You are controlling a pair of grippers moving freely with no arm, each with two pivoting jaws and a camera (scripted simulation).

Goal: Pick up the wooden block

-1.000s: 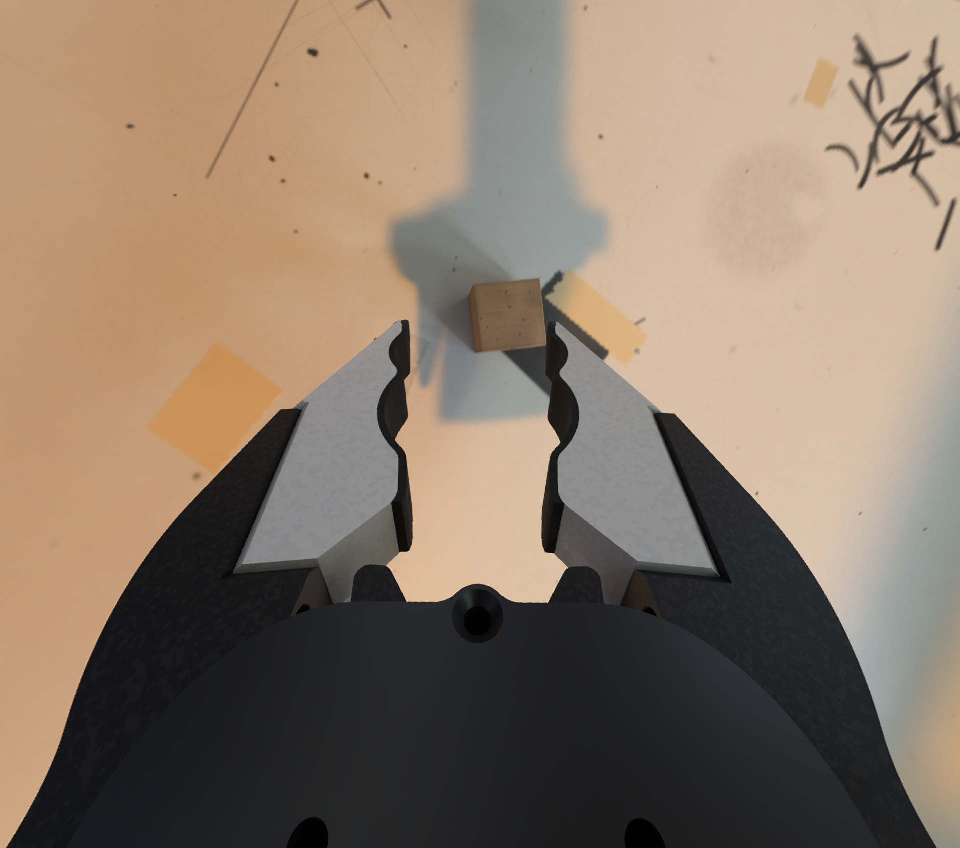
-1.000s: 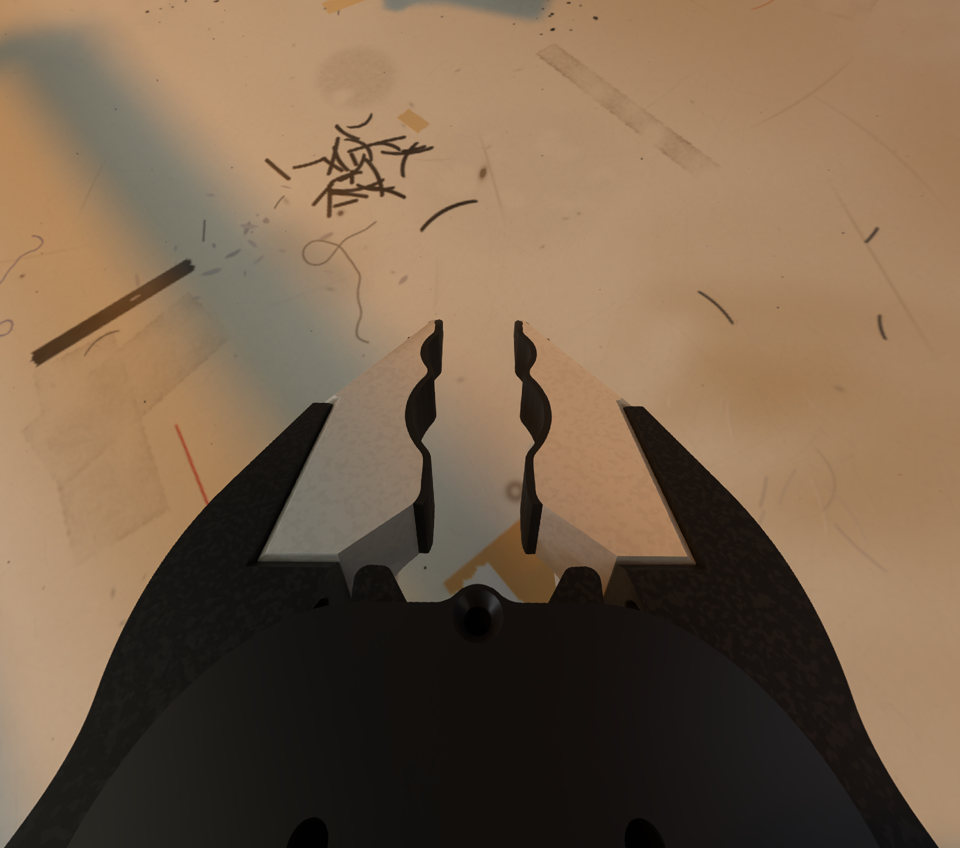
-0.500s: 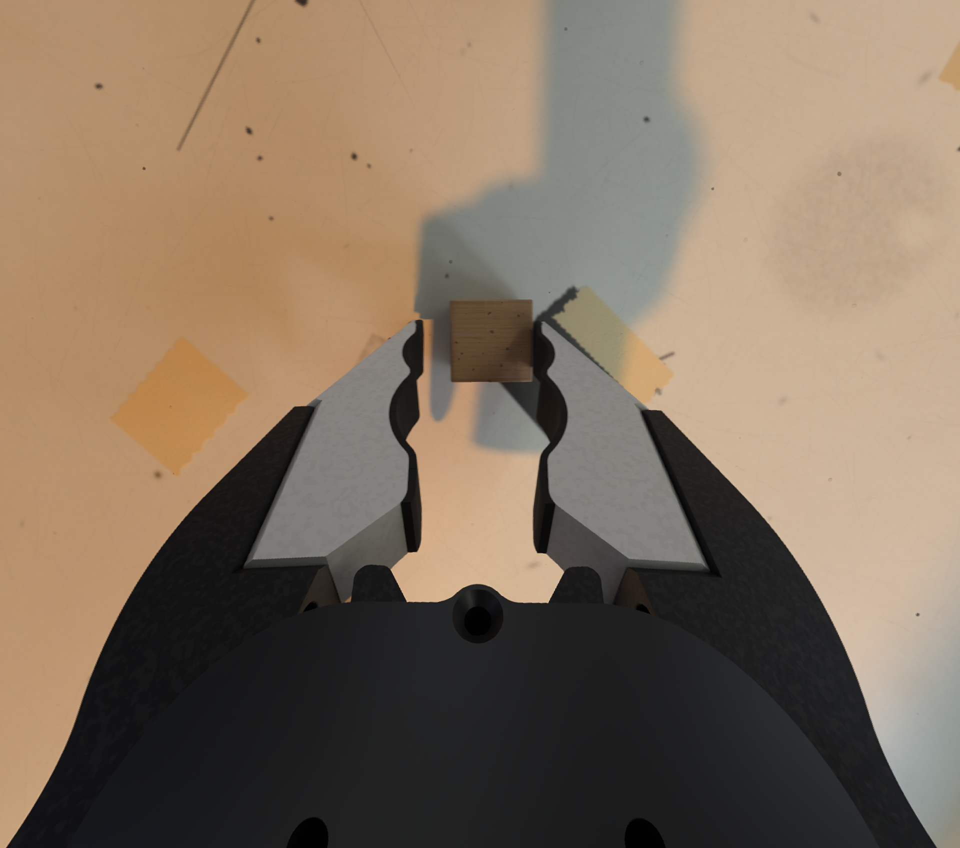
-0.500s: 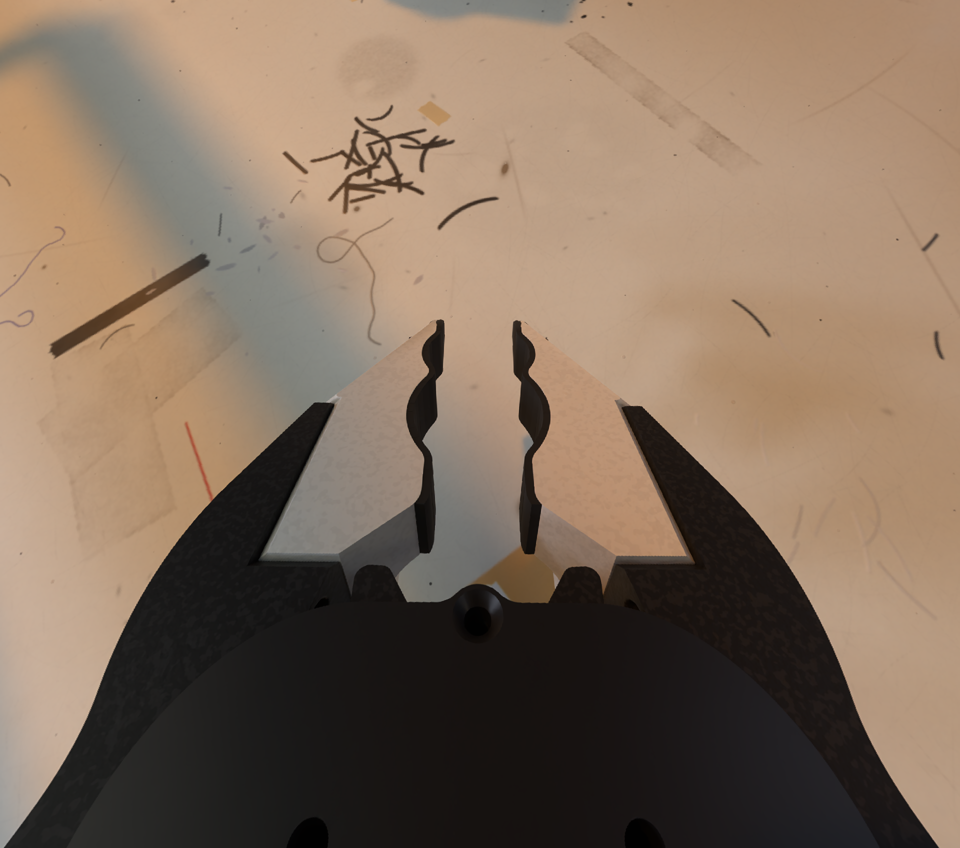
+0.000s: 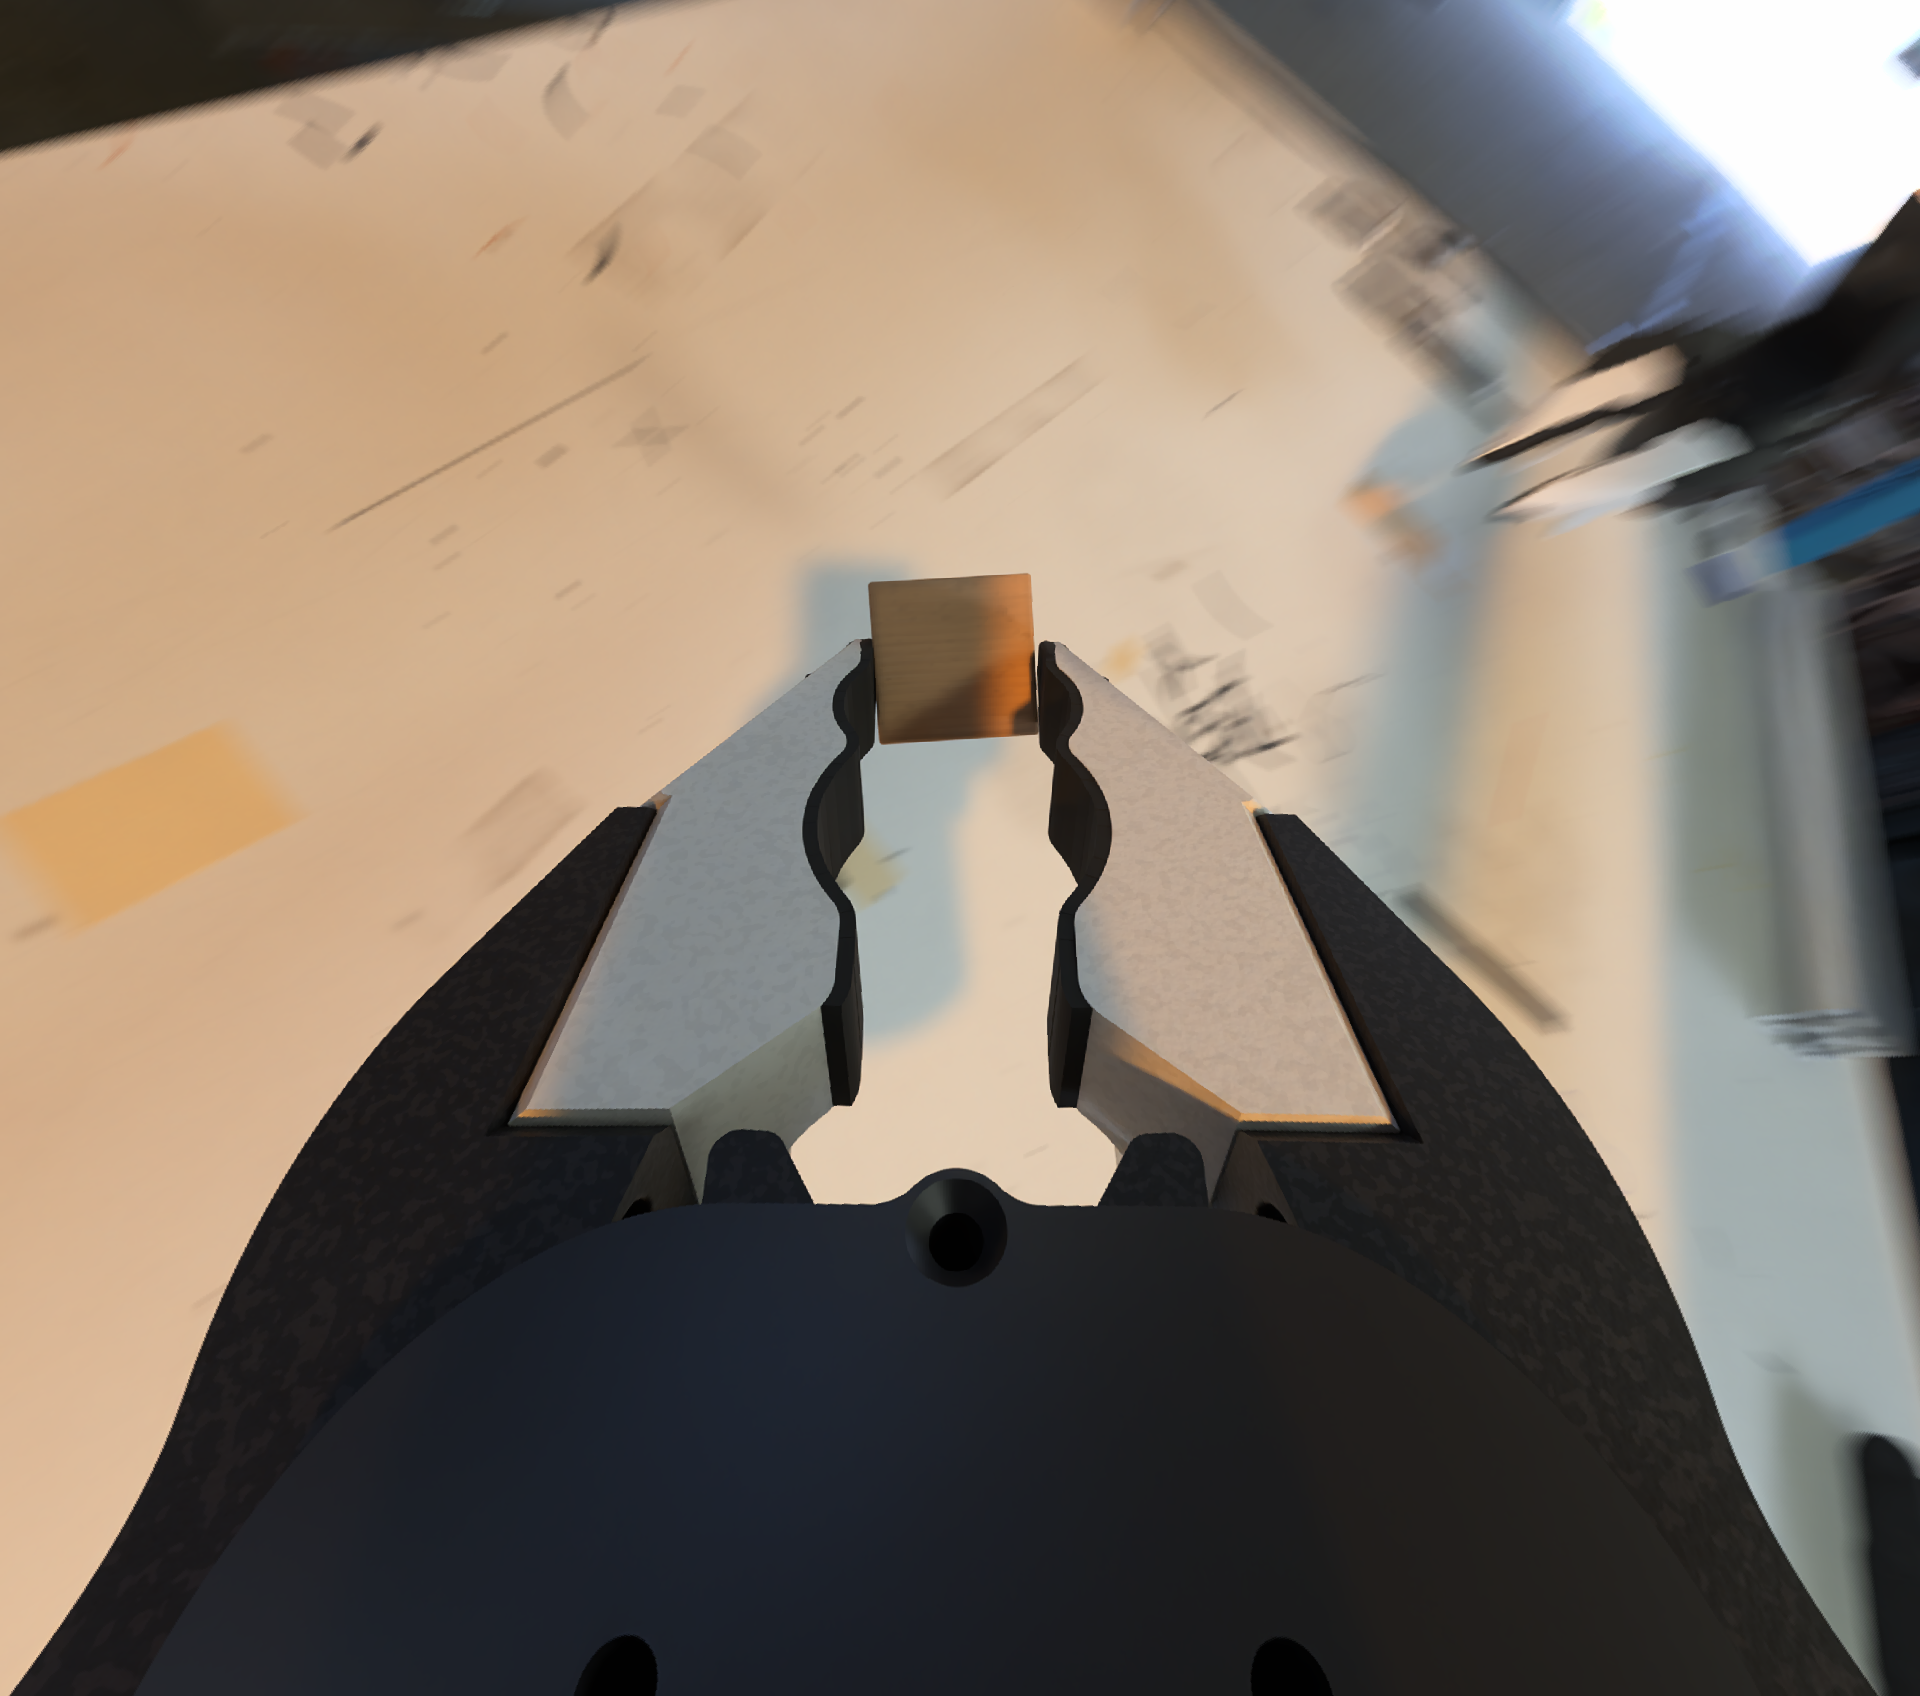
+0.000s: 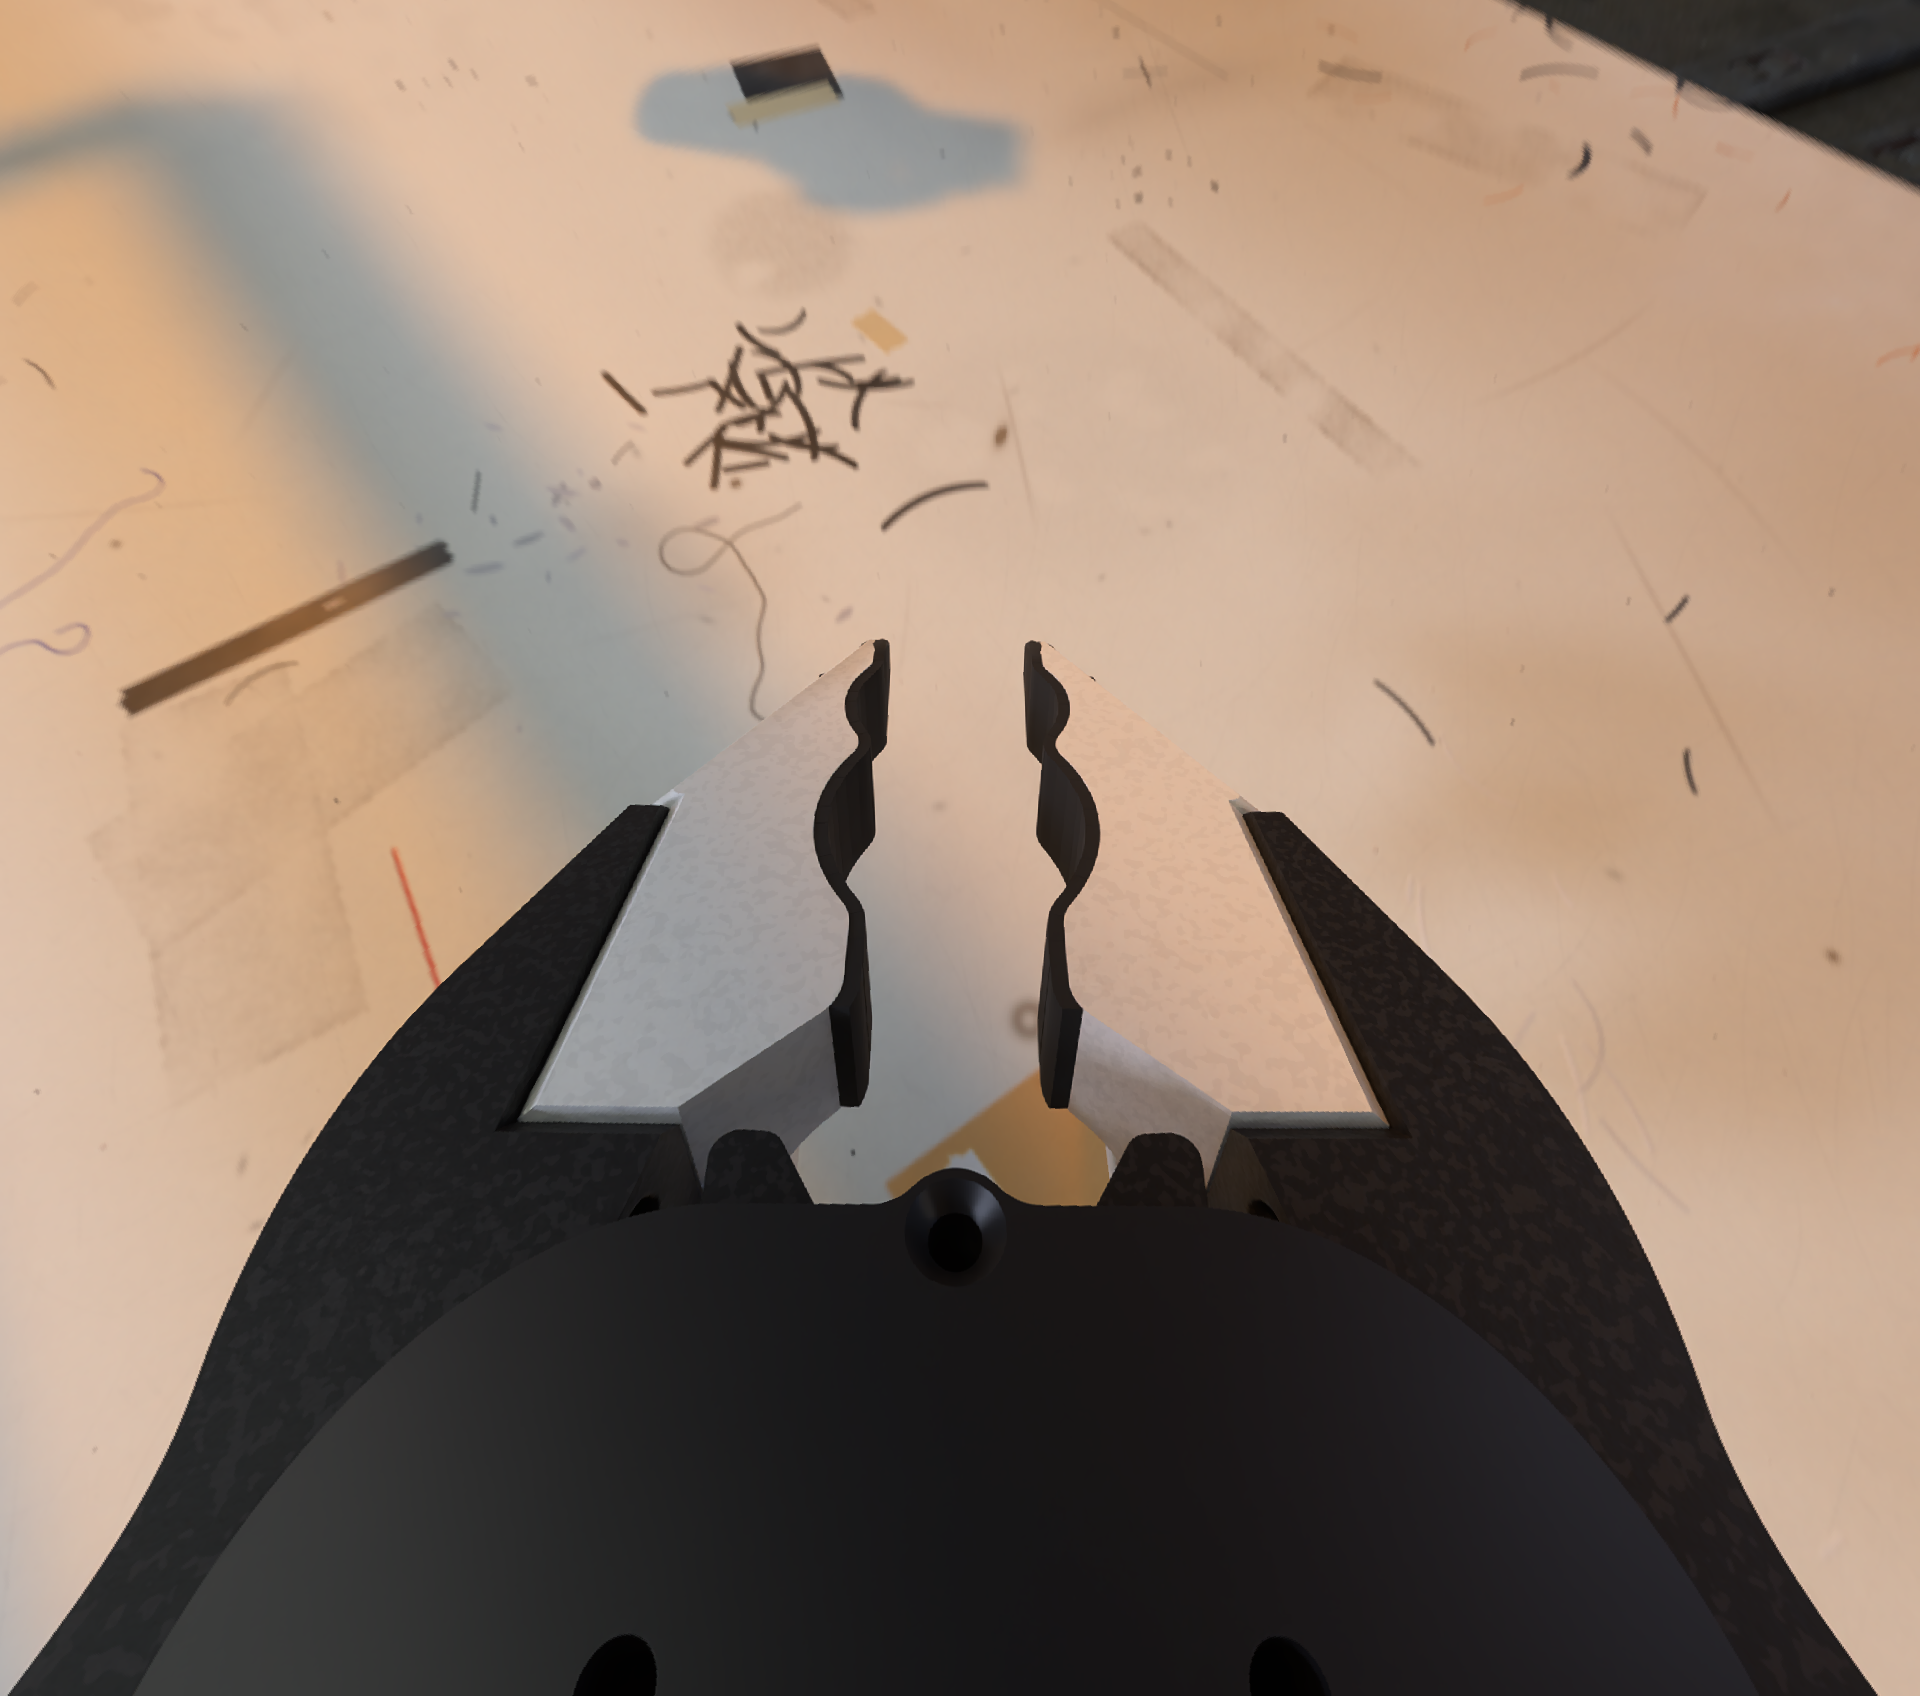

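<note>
We find the wooden block (image 5: 954, 659) only in the left wrist view: a plain tan cube, clenched at the left gripper (image 5: 954, 685) tips, raised above the bench (image 5: 312, 399), whose far edge blurs. The right gripper (image 6: 956, 659) is empty, jaws parted, over dark shavings (image 6: 779, 410) mid-bench.

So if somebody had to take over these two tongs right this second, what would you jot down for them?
Left tongs: shut on the small tan wooden block, pinched at the fingertips and lifted clear of the scuffed beige table.
Right tongs: open, empty, hovering over the table near a pile of dark shavings.
Done: block grasped and raised.
Left: just hold it steady; the view is blurred, so the left tongs are probably moving fast.
</note>
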